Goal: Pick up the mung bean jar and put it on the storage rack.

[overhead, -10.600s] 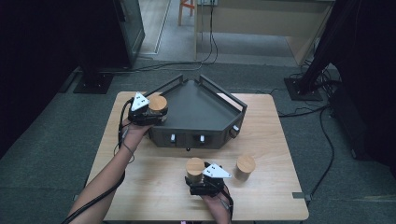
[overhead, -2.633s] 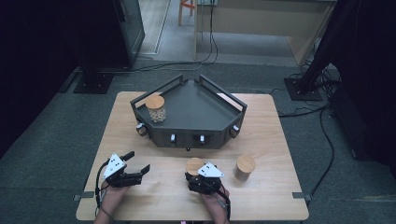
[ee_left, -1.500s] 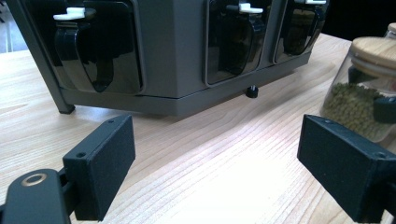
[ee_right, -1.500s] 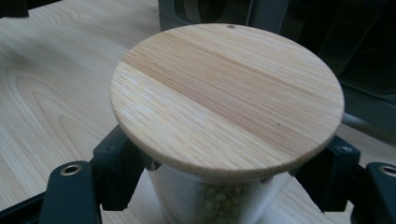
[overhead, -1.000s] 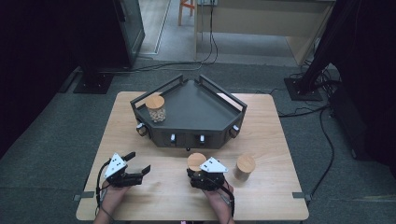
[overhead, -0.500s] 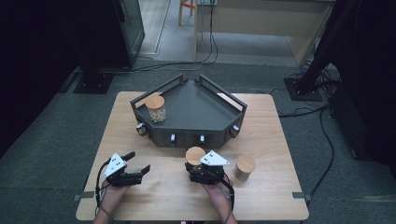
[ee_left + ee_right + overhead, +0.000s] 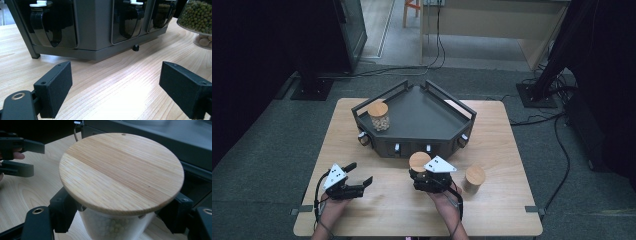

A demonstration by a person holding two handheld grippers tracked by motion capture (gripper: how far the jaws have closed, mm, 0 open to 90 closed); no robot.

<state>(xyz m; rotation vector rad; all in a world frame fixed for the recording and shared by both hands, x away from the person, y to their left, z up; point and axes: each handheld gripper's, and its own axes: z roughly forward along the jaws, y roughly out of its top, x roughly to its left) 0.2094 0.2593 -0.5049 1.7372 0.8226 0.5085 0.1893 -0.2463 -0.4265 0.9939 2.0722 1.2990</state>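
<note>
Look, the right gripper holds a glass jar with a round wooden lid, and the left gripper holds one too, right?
Not quite. The right gripper does hold a glass jar with a round wooden lid, but the left gripper holds nothing: the left gripper view shows its jaws wide apart over the bare wooden table.

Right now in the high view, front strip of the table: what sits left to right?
Left gripper, jaws open → right gripper shut on a wooden-lidded jar → second lidded jar standing free on the table.
</note>
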